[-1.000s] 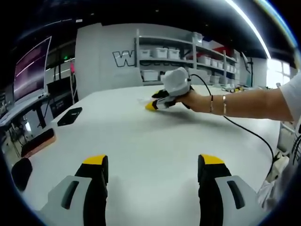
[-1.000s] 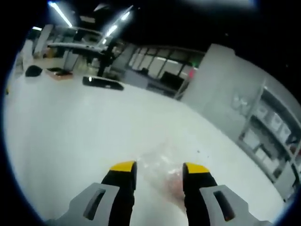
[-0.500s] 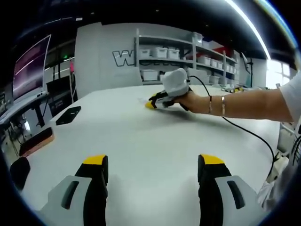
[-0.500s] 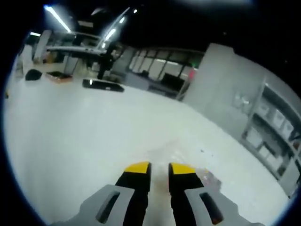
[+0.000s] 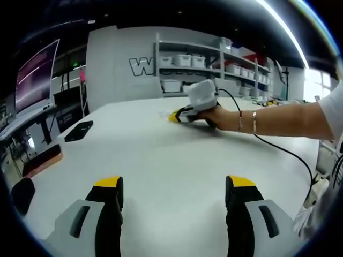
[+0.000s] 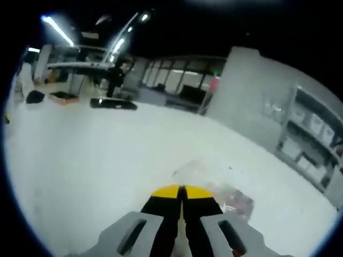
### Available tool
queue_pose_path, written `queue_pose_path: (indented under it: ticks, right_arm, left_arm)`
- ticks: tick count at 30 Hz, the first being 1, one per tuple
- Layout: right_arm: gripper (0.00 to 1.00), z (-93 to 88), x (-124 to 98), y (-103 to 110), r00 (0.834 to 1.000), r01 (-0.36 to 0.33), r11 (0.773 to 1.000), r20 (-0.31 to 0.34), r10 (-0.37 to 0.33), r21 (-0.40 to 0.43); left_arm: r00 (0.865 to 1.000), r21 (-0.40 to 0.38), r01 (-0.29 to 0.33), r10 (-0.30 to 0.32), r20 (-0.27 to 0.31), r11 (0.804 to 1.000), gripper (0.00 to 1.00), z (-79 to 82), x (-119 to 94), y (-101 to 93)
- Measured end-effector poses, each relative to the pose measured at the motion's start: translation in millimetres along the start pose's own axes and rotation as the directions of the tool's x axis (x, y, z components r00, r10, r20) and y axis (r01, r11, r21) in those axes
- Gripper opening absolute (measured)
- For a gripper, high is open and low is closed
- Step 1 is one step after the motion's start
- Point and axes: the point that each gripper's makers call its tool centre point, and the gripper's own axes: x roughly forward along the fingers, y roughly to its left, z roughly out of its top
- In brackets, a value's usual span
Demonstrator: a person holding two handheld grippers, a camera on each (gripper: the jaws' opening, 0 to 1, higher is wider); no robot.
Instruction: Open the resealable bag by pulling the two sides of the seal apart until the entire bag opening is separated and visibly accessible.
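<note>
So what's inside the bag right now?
In the right gripper view, the clear bag lies flat on the white table, with something pinkish and dark blurred inside. The right gripper is shut on its near edge and hides that part.

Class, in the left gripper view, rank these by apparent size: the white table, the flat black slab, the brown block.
1. White table, by far the largest.
2. and 3. Flat black slab and brown block look alike; the block lies nearer the camera, so unranked.
</note>
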Motion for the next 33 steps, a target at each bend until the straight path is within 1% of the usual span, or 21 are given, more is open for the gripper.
queue_pose_path:
  ticks: [2,5,9,13,15,21,27,29,33]
  right_arm:
    - [0.0,3.7,-4,-7,1.0,0.009,0.998,0.017,-0.01,0.063]
    - [0.0,8.8,-12,-18,0.999,0.02,0.996,0.034,-0.023,0.084]
    - [0.0,15.9,-20,-28,0.997,0.027,0.989,0.061,-0.037,0.145]
    - [0.0,18.9,-28,-34,0.996,0.036,0.987,0.069,-0.047,0.157]
    - [0.0,19.7,-27,-37,0.996,0.034,0.986,0.07,-0.046,0.162]
    - [0.0,22.1,-32,-39,0.996,0.034,0.984,0.081,-0.049,0.174]
    - [0.0,29.7,-39,-48,0.992,0.041,0.975,0.108,-0.066,0.217]
    - [0.0,31.0,-40,-54,0.991,0.044,0.972,0.113,-0.072,0.231]
    - [0.0,33.5,-44,-60,0.989,0.051,0.967,0.123,-0.084,0.25]
  left_arm:
    - [1.0,0.001,0.0,0.0,0.001,1.0,0.77,0.6,0,-0.2]
    - [1.0,0.003,-0.001,0.001,0.003,1.0,0.77,1.5,-2,-0.8]
    - [1.0,0.004,-0.001,0.001,0.004,1.0,0.77,1.7,-3,-1.7]
    - [1.0,0.009,0.003,-0.003,0.006,1.0,0.77,3.7,-3,-5.2]
    - [1.0,0.014,0.006,-0.006,0.008,1.0,0.77,4.8,-4,-6.9]
    - [1.0,0.023,0.004,-0.004,0.008,1.0,0.77,6.9,-5,-8.0]
    - [1.0,0.025,0.004,-0.005,0.009,1.0,0.77,7.6,-6,-9.3]
    - [1.0,0.028,0.007,-0.007,0.008,1.0,0.77,7.3,-6,-10.5]
    - [1.0,0.03,0.009,-0.009,0.012,1.0,0.77,7.6,-7,-12.3]
